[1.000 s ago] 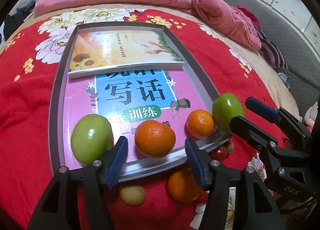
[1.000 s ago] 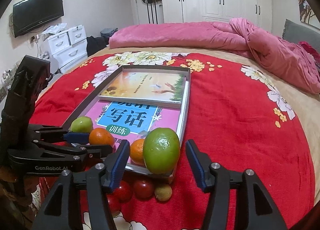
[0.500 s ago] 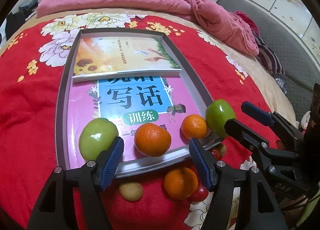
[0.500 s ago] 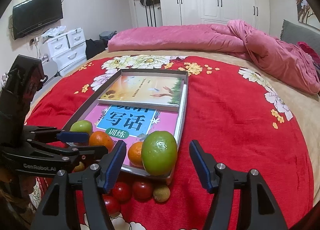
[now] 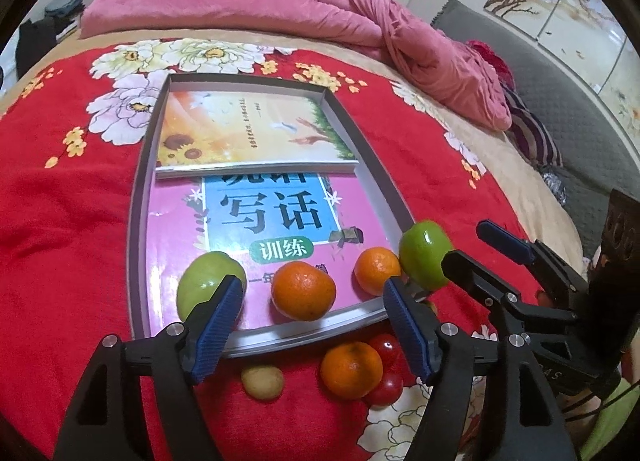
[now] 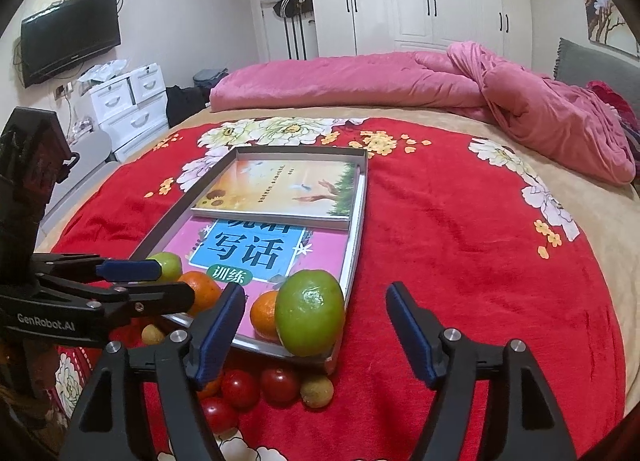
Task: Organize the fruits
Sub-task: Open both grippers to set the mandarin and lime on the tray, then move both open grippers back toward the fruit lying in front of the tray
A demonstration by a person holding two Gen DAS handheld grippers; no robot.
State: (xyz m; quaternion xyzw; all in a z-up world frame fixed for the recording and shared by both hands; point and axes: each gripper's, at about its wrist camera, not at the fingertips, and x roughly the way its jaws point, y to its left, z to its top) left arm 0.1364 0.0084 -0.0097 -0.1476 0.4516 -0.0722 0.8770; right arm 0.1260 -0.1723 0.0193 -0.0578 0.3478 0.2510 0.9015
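Left wrist view is showing the left gripper (image 5: 314, 325) hanging over the near rim of a grey tray (image 5: 138, 197) on a red flowered bed cover (image 5: 60, 201), its jaws having just been opening and now standing wide with nothing pressed between the pads; an orange (image 5: 303, 290) is sitting in the tray just ahead of the gap, a green fruit (image 5: 208, 283) is lying behind the left finger, and a smaller orange (image 5: 376, 271) is resting ahead of the right finger. Below the gripper, outside the tray, another orange (image 5: 351, 369), red tomatoes (image 5: 386, 389) and a small yellowish fruit (image 5: 263, 381) are lying on the cover. The right gripper (image 6: 316, 325) is also gaping, its jaws having just been opening, and a second green fruit (image 6: 310, 312) is sitting at the tray's near corner between its fingers, touching neither pad. Two books (image 6: 280, 189) are lying farther ahead inside the tray
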